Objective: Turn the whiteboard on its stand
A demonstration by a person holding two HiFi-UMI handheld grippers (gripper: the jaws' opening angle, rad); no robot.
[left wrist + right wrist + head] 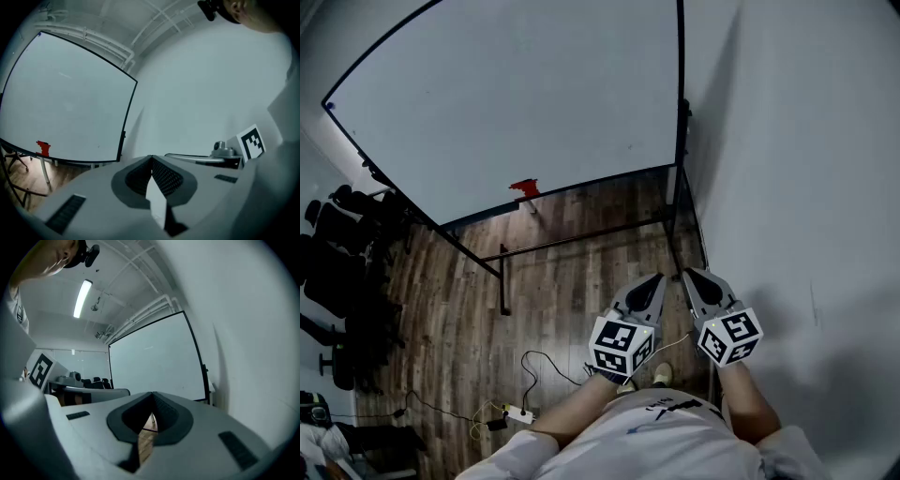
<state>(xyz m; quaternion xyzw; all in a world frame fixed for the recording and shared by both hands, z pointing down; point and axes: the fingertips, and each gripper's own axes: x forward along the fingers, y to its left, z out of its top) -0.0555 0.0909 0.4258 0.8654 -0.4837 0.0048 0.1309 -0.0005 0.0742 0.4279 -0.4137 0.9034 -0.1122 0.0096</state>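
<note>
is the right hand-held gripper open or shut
Shut. The right hand-held gripper has its jaws meeting at the tips, nothing between them, apart from the large black-framed whiteboard.

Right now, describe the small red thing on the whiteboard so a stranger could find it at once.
Start at the big black-framed whiteboard standing beside the white wall. Follow its bottom edge, above the wooden floor, to roughly the middle. The red object sits there, the only coloured spot on an otherwise blank board.

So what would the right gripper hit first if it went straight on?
Probably the whiteboard, near its lower edge; nothing shows between it and the right gripper, though depth is unclear.
</note>
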